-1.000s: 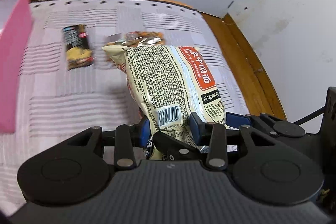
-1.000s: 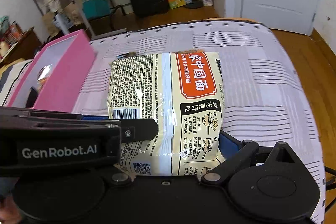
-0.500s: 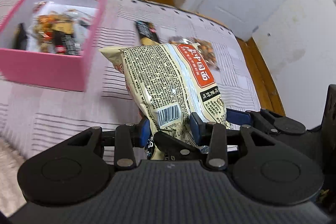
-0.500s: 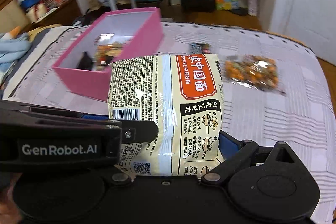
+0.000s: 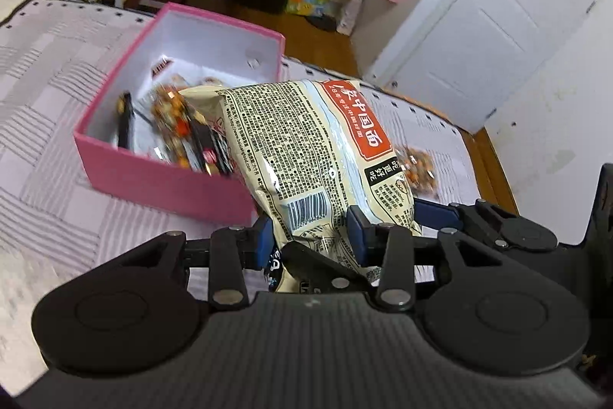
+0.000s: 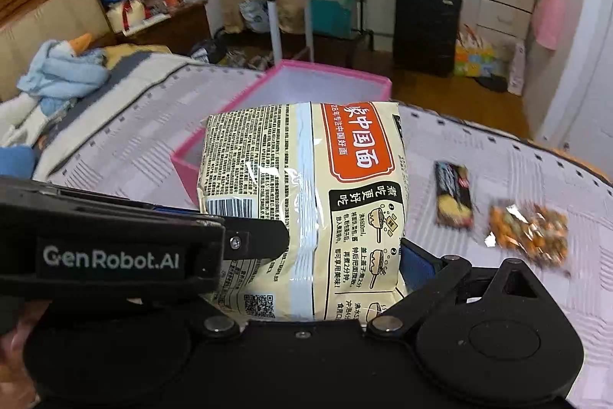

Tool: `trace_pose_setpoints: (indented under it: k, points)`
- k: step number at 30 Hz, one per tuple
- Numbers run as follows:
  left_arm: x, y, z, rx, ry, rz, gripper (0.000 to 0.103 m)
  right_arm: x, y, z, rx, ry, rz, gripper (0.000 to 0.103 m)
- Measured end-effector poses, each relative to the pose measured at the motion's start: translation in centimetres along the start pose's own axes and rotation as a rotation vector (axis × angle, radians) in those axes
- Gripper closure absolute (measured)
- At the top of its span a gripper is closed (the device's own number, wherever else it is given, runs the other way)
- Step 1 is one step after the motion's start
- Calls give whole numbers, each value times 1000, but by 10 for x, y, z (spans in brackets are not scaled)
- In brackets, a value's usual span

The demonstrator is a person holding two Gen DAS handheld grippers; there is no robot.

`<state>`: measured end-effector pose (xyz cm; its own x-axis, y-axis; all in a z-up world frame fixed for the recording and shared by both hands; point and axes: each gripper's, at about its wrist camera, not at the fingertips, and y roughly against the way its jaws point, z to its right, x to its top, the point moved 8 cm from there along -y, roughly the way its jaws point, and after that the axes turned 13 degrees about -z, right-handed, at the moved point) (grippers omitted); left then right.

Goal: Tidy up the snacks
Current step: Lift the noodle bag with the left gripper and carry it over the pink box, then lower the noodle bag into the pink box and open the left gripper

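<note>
The left gripper [image 5: 309, 230] has its 2 blue pads pinched on the lower end of the noodle packet [image 5: 306, 156], close to the barcode, so the jaws stand only a little apart with the wrapper creased between them. The right gripper [image 6: 341, 255] holds the same packet [image 6: 306, 194] across its width: 1 blue pad presses the packet's right edge, and the other side is hidden behind the black arm marked GenRobot.AI, so how firmly that side bites cannot be told. Its jaws stand wide, filled by the bag.

The packet is cream with black print, an orange-red label and a barcode. It hangs in the air above the striped bedspread [image 5: 49, 94], tilted, with its top end over the near corner of the pink box [image 5: 161, 175].

The pink box sits on the bedspread with its white inside open. Several small snack packs [image 5: 172, 125] lie in a blurred heap at its near end. In the right wrist view the box [image 6: 184, 163] shows behind the packet.

2 snacks remain on the bedspread near its right edge, well apart from the box: a dark bar wrapper [image 6: 454, 194] and, just beside it, a clear bag of orange nuts [image 6: 526, 234]. In the left wrist view the bag of nuts [image 5: 419, 167] peeks out from behind the packet.
</note>
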<state>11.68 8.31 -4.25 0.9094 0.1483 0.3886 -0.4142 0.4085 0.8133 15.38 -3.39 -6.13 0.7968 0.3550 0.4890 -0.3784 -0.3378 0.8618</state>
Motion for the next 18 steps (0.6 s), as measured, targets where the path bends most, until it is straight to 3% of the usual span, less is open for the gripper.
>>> trace_pose_setpoints:
  k: [7, 13, 18]
  points:
    - [54, -8, -31, 17, 22, 35, 65, 51, -26, -1, 102, 11, 81, 3]
    - [106, -41, -64, -9, 47, -14, 64, 82, -62, 9, 156, 32, 109, 3]
    - [122, -71, -76, -5, -9, -28, 64, 89, -89, 22, 178, 27, 130, 3]
